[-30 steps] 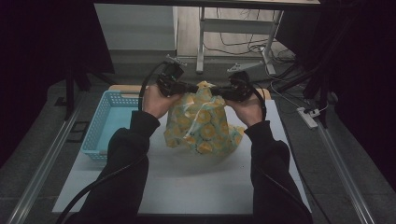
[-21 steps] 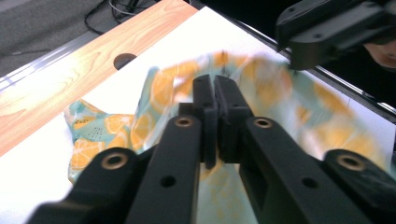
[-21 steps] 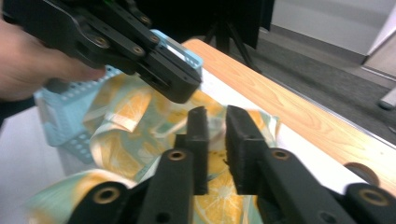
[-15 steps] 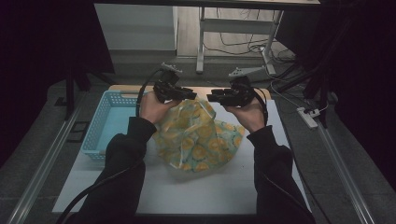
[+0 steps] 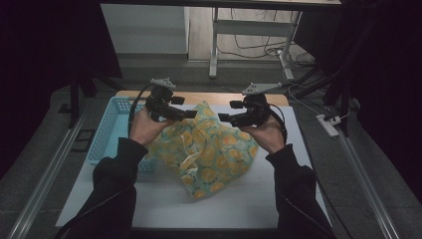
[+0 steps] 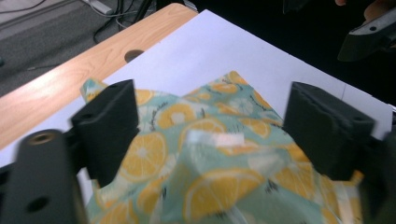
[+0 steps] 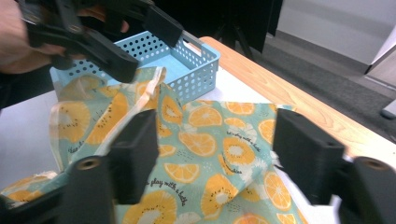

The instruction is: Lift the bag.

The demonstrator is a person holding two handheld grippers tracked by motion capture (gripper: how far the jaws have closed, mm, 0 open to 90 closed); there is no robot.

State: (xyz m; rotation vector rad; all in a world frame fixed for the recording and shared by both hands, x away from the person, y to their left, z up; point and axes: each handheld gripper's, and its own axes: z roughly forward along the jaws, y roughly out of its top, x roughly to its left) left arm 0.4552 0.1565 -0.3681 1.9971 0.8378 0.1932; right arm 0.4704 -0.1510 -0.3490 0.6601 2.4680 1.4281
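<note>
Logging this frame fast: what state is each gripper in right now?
Left gripper: open, jaws just opened; the orange-print cloth lies below them, unpinched.
Right gripper: open, jaws just opened, holding nothing above the cloth.

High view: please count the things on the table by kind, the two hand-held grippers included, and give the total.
Orange-slice print cloth: 1
Light blue perforated basket: 1
Grippers, both with open jaws above the cloth: 2, the left gripper and the right gripper
Total: 4
</note>
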